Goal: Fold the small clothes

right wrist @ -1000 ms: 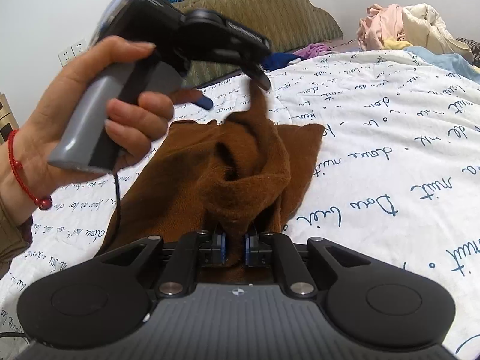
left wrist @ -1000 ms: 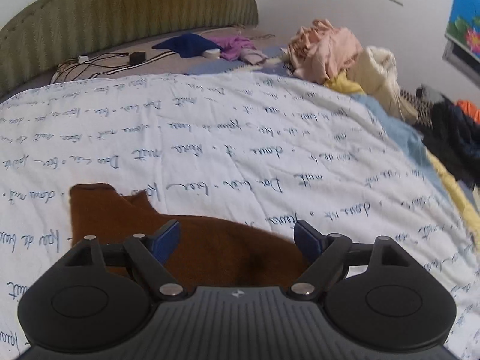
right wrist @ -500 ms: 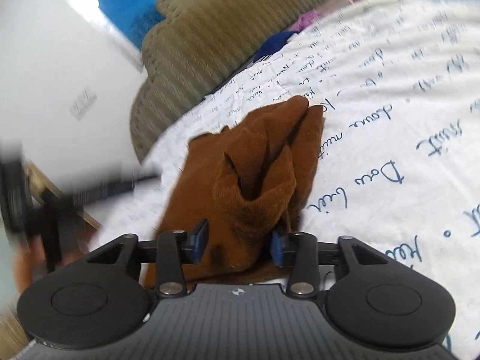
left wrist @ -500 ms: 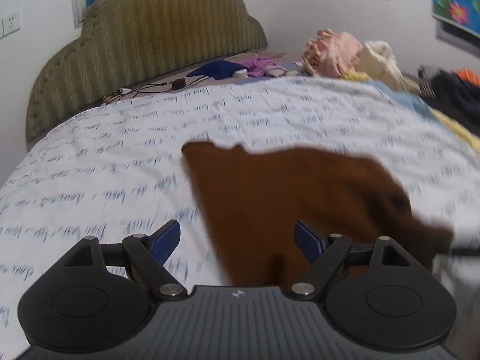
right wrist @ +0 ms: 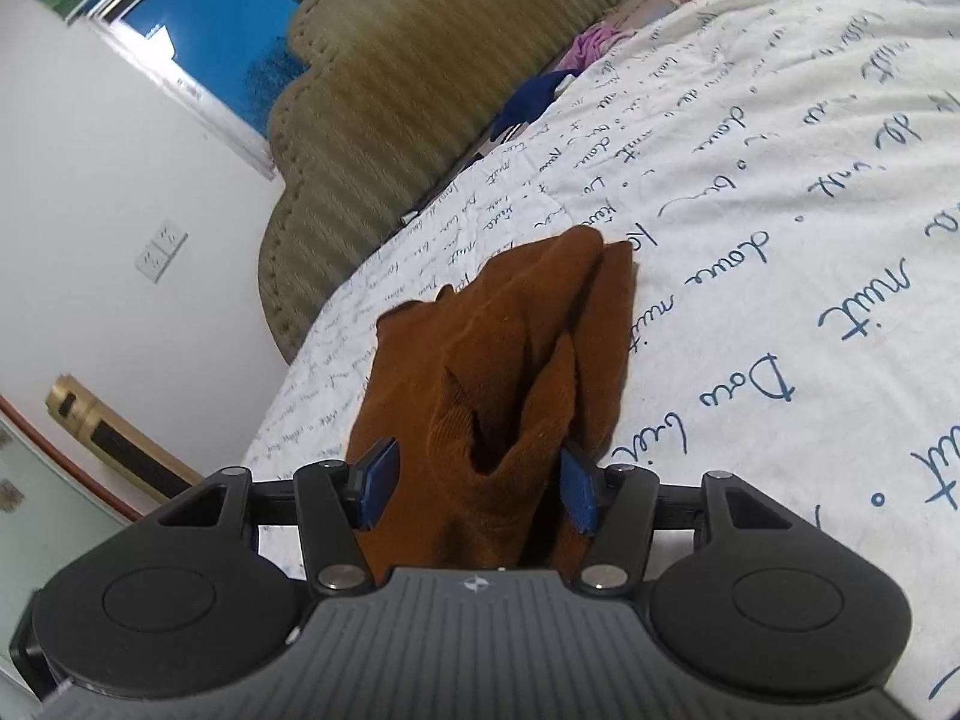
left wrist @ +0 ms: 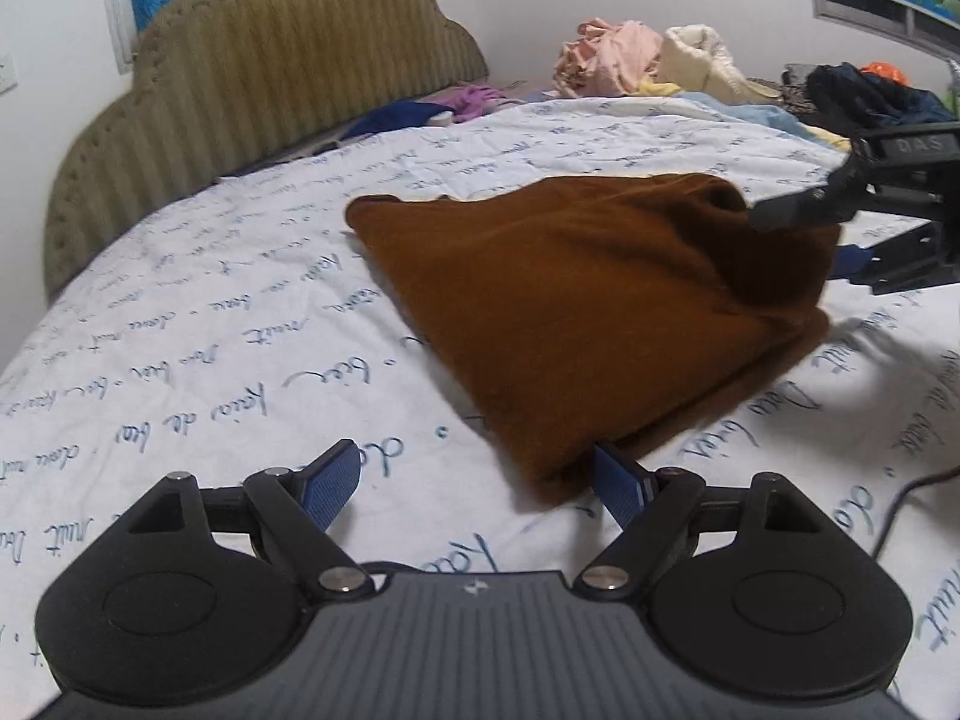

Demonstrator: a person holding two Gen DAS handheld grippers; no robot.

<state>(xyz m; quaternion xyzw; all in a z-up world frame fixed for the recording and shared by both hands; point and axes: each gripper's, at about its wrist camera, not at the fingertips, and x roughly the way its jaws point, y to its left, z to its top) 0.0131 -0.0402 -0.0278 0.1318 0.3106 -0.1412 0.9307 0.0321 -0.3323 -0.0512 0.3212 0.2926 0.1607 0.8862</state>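
The right claw (right wrist: 474, 483) has just been opening; its blue pads (right wrist: 377, 480) stand apart on either side of a bunched fold of the brown garment (right wrist: 510, 372), which rises between them without visibly being pinched. From there the garment stretches toward twelve o'clock across the white bedspread (right wrist: 780, 228) printed with blue script, with the olive ribbed headboard (right wrist: 420, 90) at eleven o'clock. The left claw (left wrist: 480, 483) is spread wide just above the bedspread, the garment's near corner lying just beside its right-hand pad (left wrist: 621, 480). In that view the right claw enters at two o'clock, and a heap of clothes (left wrist: 636, 57) lies at one o'clock.
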